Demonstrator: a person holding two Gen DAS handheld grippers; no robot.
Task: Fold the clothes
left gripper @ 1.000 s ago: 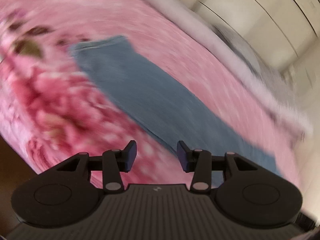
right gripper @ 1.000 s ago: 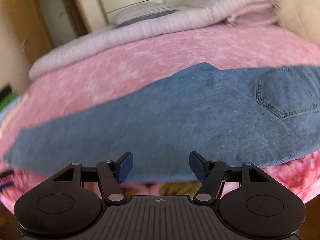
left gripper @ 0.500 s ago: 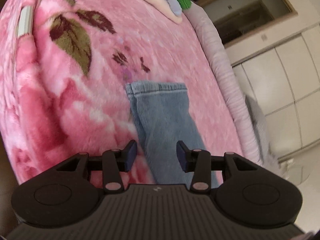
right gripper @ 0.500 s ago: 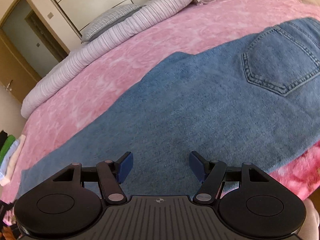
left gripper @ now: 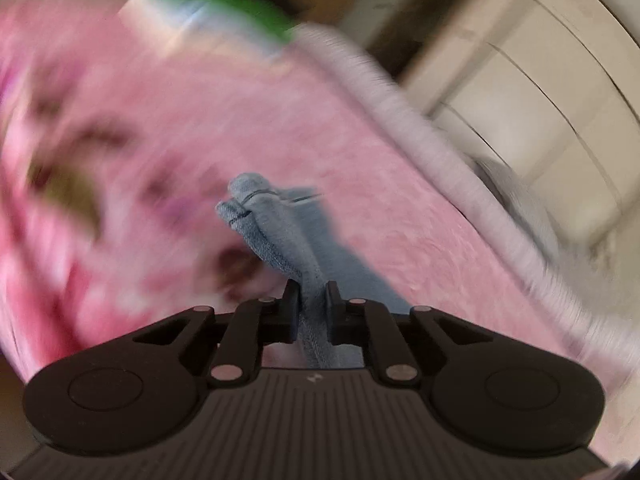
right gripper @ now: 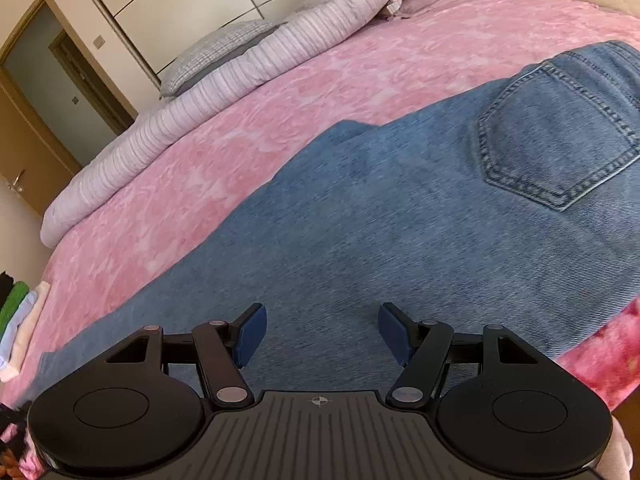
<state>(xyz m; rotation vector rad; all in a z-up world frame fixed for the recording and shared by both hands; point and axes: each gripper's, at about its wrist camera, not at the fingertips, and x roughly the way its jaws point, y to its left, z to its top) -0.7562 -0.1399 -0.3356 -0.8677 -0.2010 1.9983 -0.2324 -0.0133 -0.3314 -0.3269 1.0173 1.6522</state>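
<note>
- Left gripper [left gripper: 311, 304]: fingers pressed together on a bunched fold of the jeans [left gripper: 280, 236] near the leg hem; hem end lifted, crumpled, standing above the pink blanket [left gripper: 224, 120]; view blurred.
- Right gripper [right gripper: 320, 334]: fingers spread wide, nothing between them; poised over the jeans [right gripper: 400, 220], contact with the denim cannot be told.
- Jeans: spread along the near edge of the bed, back pocket [right gripper: 556, 140] uppermost toward the right end, leg running toward the left end.
- Pink blanket [right gripper: 280, 108]: covers the bed; floral pattern at the near edge.
- Striped duvet [right gripper: 224, 92]: rolled along the far edge.
- Folded clothes stack [right gripper: 16, 320]: at the bed's left end.
</note>
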